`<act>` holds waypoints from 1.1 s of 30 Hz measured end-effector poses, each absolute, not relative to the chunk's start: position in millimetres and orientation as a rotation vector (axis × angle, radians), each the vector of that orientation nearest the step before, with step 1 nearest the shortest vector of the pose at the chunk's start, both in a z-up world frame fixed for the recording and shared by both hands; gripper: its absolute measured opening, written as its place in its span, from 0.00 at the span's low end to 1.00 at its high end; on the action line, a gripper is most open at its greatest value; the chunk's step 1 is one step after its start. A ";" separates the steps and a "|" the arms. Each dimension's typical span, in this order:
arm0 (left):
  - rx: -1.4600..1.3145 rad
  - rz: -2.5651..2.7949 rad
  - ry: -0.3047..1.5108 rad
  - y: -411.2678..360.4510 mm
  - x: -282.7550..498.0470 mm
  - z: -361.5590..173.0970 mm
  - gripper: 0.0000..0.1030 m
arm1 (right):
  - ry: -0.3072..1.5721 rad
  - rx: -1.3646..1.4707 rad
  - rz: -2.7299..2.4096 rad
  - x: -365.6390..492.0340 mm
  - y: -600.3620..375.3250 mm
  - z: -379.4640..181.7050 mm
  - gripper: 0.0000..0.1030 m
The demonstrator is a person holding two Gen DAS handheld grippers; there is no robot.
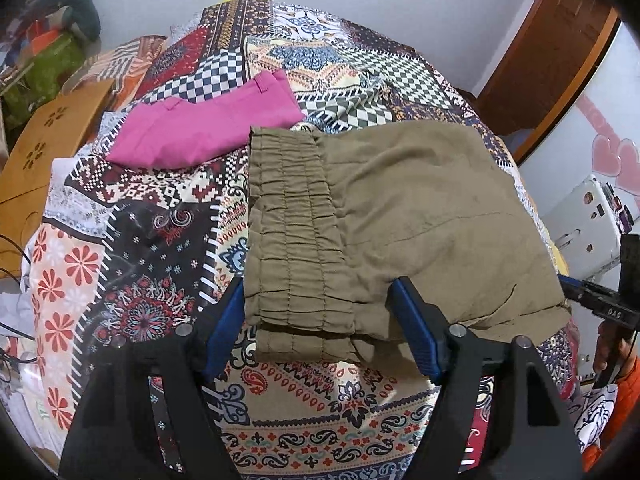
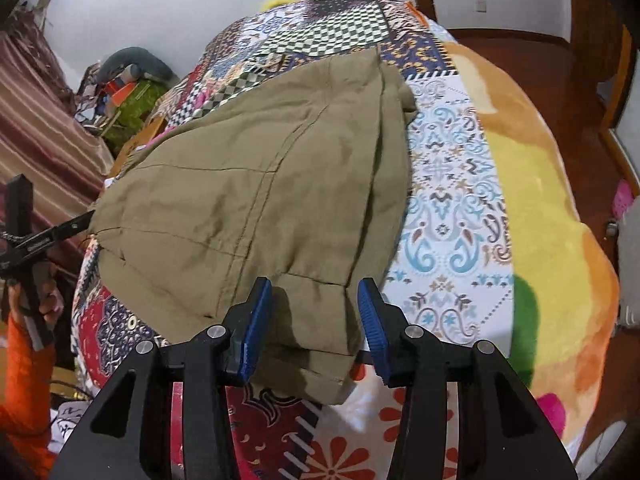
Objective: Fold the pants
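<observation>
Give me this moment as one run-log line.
olive pants: folded on bedspread | left gripper: open, straddling waistband | right gripper: open, straddling hem | pink pants: behind

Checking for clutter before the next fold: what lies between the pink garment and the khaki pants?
Left wrist view: only bare patterned bedspread between the pink garment and the khaki pants, which nearly touch at the waistband's far corner.

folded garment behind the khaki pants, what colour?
Pink, plain; it shows best in the left wrist view, lying beyond the pants.
</observation>
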State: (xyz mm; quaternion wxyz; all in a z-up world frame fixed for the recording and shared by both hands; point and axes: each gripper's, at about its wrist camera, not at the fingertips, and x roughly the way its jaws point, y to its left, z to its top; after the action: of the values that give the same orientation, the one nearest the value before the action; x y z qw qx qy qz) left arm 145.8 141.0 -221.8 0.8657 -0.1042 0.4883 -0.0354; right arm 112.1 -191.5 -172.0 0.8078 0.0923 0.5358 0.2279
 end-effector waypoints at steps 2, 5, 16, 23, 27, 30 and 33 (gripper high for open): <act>-0.227 -0.078 1.022 141.0 146.3 -224.2 0.71 | 1.149 0.199 0.501 114.1 -189.5 -173.2 0.40; -0.228 -0.079 1.012 140.2 146.2 -223.7 0.69 | 1.172 0.218 0.506 117.6 -187.2 -180.5 0.40; -0.105 -0.036 0.925 129.1 138.3 -197.7 0.49 | 1.075 0.121 0.471 102.0 -186.1 -159.9 0.08; -0.101 -0.053 0.870 129.0 130.9 -173.4 0.48 | 1.033 0.079 0.446 98.0 -191.3 -146.3 0.07; -0.097 -0.071 0.860 126.1 126.2 -167.8 0.48 | 1.022 0.071 0.435 93.4 -196.0 -141.2 0.07; -0.082 -0.066 0.899 125.8 126.4 -181.4 0.48 | 1.029 0.044 0.430 91.2 -193.4 -142.8 0.07; -0.113 -0.066 0.959 130.6 127.3 -203.5 0.48 | 1.051 0.025 0.428 90.3 -189.6 -151.2 0.07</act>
State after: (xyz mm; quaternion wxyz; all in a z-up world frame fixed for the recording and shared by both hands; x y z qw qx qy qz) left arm 127.3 130.6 -203.5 0.8853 -0.0541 0.4609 -0.0316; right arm 90.3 -189.6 -151.2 0.8433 0.0117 0.4976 0.2026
